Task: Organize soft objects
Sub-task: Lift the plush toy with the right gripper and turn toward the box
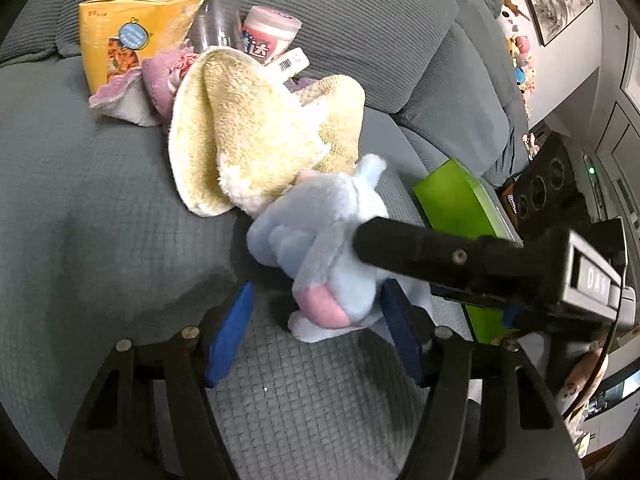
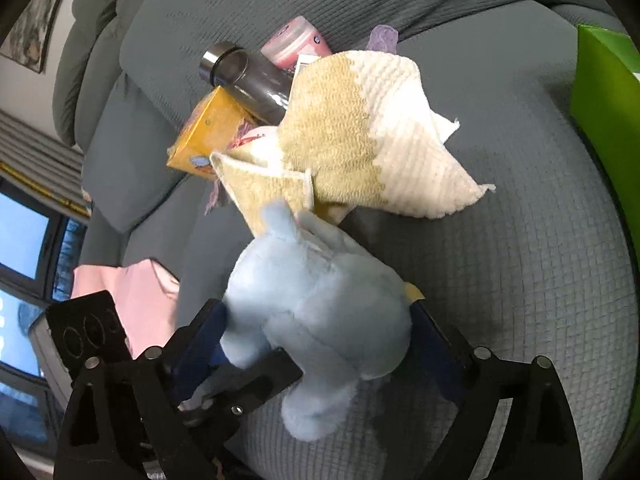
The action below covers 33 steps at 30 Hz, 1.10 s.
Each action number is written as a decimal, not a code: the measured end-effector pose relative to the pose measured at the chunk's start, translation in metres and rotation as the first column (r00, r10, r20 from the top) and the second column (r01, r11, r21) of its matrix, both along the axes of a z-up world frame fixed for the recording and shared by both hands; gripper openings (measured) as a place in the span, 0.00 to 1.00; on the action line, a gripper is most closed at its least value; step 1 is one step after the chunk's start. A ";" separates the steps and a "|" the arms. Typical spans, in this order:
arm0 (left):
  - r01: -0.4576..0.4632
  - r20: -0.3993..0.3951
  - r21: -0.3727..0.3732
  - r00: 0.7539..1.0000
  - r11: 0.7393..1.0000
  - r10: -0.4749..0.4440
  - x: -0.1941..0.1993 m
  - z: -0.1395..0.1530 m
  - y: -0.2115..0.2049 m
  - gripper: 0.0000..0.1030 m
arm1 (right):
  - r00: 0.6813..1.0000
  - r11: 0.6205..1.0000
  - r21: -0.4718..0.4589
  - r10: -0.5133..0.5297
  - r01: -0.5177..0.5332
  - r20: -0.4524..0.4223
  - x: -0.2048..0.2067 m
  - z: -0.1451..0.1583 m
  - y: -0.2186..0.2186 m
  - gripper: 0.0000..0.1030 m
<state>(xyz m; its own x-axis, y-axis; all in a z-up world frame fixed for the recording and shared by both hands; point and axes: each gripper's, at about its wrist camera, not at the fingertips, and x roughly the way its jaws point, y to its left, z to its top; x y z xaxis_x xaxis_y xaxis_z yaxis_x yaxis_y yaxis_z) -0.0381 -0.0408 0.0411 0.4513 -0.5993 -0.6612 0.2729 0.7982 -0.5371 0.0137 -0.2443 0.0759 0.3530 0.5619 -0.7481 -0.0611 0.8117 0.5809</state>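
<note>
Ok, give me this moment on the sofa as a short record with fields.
surface: grey sofa seat
held item: blue plush toy
right gripper: fingers closed on the plush toy's sides
left gripper: open, plush toy between its fingers
nearby soft item: yellow and white towel
hard items behind: yellow box, steel-capped bottle, pink tub
right side: green box

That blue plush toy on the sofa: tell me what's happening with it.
The right gripper has its fingers on either side of the blue plush toy, gripping it above the grey sofa. The left gripper is open right beside it, holding nothing. A yellow towel lies behind, over a box, bottle and pink tub.
</note>
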 end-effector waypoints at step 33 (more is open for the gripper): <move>0.072 0.058 -0.071 0.996 0.995 -0.068 -0.004 0.011 -0.021 0.29 | 0.996 0.999 0.033 0.026 -0.030 0.090 0.004 0.005 -0.002 0.83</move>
